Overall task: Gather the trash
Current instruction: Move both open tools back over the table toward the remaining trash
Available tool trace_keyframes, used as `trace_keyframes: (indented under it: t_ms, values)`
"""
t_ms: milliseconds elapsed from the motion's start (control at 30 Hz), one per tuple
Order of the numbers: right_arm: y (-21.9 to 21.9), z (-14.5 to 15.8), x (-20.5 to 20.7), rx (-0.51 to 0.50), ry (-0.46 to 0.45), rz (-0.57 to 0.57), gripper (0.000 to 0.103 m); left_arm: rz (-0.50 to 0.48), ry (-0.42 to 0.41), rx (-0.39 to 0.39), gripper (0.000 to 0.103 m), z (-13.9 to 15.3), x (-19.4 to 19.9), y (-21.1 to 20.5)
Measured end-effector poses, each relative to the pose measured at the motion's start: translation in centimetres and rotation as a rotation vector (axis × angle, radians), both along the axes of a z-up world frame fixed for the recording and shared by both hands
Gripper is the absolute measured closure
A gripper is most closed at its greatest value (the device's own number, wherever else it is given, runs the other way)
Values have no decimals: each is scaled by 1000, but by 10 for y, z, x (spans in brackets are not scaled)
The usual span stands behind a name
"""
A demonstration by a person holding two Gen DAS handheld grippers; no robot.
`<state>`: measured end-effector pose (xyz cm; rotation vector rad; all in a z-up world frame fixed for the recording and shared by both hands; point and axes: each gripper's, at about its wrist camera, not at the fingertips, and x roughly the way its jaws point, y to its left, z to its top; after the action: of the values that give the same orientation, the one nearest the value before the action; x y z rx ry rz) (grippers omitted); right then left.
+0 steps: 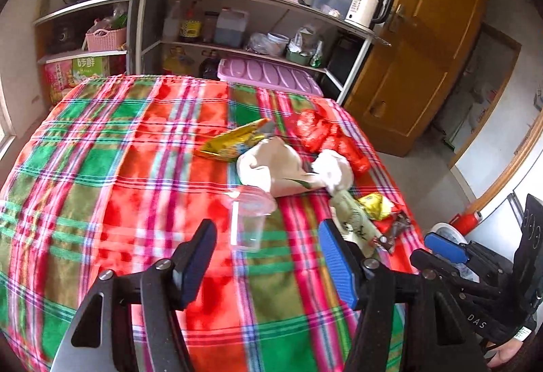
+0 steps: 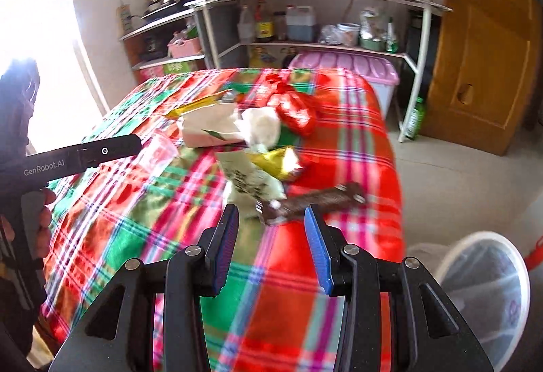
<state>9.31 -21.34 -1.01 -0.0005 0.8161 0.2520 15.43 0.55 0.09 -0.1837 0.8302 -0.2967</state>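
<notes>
I see a table under a red-and-green plaid cloth point(image 1: 135, 168), with metal shelving point(image 1: 237, 19) of pots and bottles across the top of the frame and a wooden door point(image 1: 424, 49) at upper right. The trash sits right of centre: a clear plastic cup point(image 1: 251, 219), white paper bag point(image 1: 278, 168), red plastic bag point(image 1: 325, 137), yellow wrapper point(image 1: 234, 143) and brown wrapper point(image 2: 315, 200). A lined bin point(image 2: 482, 287) stands at lower right. My left gripper point(image 1: 268, 253) hovers spread before the cup; my right gripper point(image 2: 271, 239) hangs parted and empty near the brown wrapper.
</notes>
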Motion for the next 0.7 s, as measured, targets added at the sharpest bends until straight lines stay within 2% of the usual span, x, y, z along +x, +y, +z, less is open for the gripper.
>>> trace_keyframes:
  t_ms: [133,267,467,700]
  values:
    - [20,-4,16,-22,13,38,60,7,15,-1,36,-7,9,13]
    - [36,-8,28,-27,20,85,46,-7,41,2,36,-17,17,19]
    - [52,-21,46,-99,60,90,46,-18,57,-6,36,-26,27,19]
    - [54,-35,61,-136,106,68,46,-51,75,5,36,-34,37,10]
